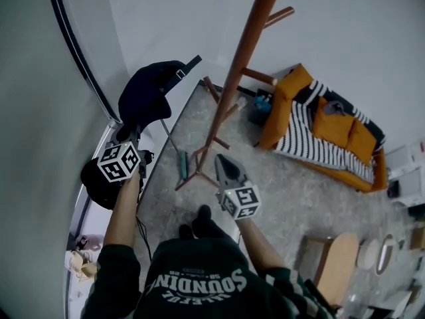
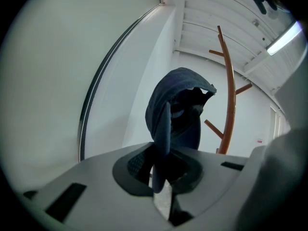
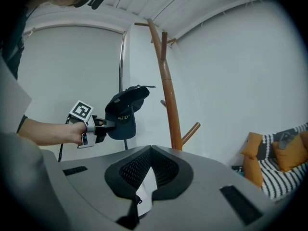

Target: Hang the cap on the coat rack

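Left gripper [image 2: 161,172] is clenched on what seems the brim of the cap [image 2: 175,105], held up in the air at 10 o'clock from the person, apart from the rack [image 1: 242,58] at 12. I judge the cap light and soft, only the brim stiff, so the brim is the good hold. Right gripper [image 3: 144,177] is closed and empty.

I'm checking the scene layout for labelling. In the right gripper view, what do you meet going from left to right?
Forearm → left tongs → dark cap → wooden coat rack → orange cushion
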Available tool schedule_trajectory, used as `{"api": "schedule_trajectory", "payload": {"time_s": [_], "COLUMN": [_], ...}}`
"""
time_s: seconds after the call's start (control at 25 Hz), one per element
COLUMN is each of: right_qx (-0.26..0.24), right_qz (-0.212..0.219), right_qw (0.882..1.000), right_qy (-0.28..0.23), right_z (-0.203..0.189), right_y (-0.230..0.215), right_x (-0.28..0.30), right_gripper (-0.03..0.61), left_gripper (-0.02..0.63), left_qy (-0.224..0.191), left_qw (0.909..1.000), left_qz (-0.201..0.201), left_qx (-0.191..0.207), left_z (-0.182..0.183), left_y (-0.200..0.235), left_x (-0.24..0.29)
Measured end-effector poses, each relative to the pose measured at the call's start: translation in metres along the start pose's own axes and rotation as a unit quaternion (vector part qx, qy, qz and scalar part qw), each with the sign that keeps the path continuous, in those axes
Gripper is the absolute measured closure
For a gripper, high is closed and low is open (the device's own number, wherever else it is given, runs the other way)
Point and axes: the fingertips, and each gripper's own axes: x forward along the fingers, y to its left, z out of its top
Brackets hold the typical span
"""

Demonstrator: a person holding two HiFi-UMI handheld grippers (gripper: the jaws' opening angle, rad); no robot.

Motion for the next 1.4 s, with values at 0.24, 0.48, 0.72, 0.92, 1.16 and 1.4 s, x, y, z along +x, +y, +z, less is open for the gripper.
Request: {"api": "schedule_trajectory", "payload": {"time_s": [0.24,0.48,0.72,0.92,1.16,1.4], "right_qx": [0.008,0.026,0.040,0.049,0.046,0.054], "right_qz": [-0.010,-0.004,-0.015,-0.018,-0.010,-0.014], "right_qw": [1.000,1.000,0.999,0.999,0.999,0.998], "right_qy": [0.010,-0.002,-0.008,0.000,0.003,0.009], "right_z": [0.002,0.006,0.003,-0.004,-0.003,-0.006], "right_y": [-0.014,-0.020,-0.036,-0.046,-0.049,-0.051], "right_x": [-0.004,-0.005,0.000,0.003,0.009,0.010], "right_gripper": [0.580,0.580,0.580,0.580,0.580,0.580], "left_gripper": [0.600,0.600,0.600,0.600,0.600,0.600], "left_qy": [-0.008,-0.001,0.012,0.025,0.038,0.047], "left_qw": [0.9999,0.9997,0.9995,0.9990,0.9982,0.9969], "left_qz": [-0.012,-0.020,-0.026,-0.030,-0.039,-0.058], "left_qx": [0.007,0.010,0.014,0.020,0.023,0.025], "left_z": [0.019,0.019,0.005,-0.011,-0.030,-0.043], "left_y": [-0.010,-0.020,-0.029,-0.036,-0.046,-0.058], "left_x": [0.026,0.052,0.081,0.096,0.105,0.102]}}
